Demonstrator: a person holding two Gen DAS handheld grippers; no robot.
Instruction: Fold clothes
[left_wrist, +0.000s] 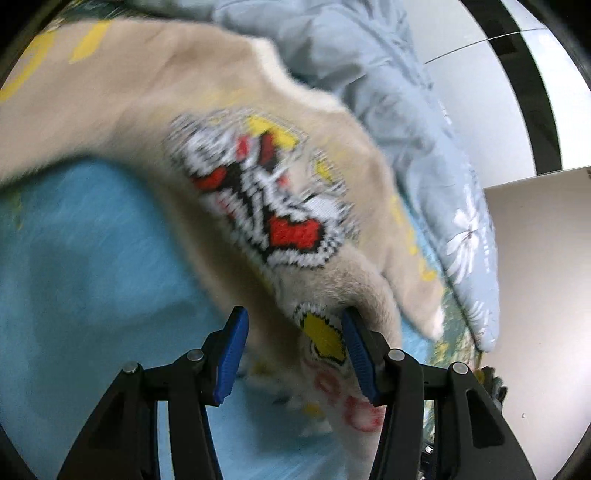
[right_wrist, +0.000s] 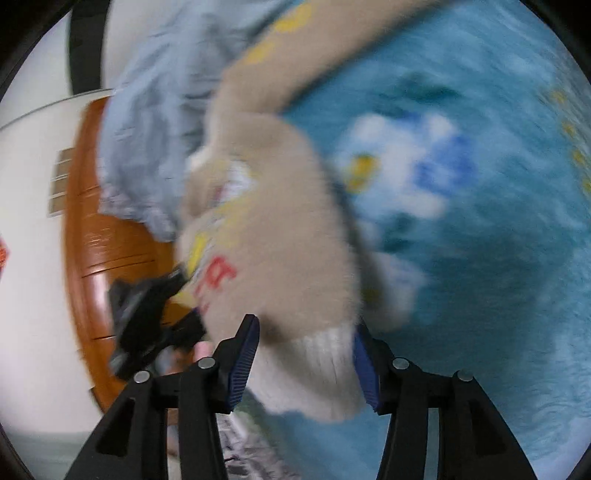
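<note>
A beige fuzzy sweater (left_wrist: 155, 122) with a knitted black, white, red and yellow picture lies over a blue bedsheet (left_wrist: 81, 280). My left gripper (left_wrist: 293, 354) is open, its blue pads wide apart, with a fold of the sweater lying between them against the right pad. In the right wrist view, my right gripper (right_wrist: 304, 365) is open, and the sweater's white ribbed cuff (right_wrist: 314, 373) sits between its pads. The beige sweater (right_wrist: 273, 236) bunches just ahead of it. The left gripper (right_wrist: 147, 325) shows as a dark blurred shape at the sweater's left edge. Both views are motion-blurred.
A light blue floral quilt (left_wrist: 406, 122) is heaped beyond the sweater, and it also shows in the right wrist view (right_wrist: 155, 122). A brown wooden bed frame (right_wrist: 99, 236) runs along the left. The sheet has a white and blue flower print (right_wrist: 406, 170). White wall (left_wrist: 539, 295) lies right.
</note>
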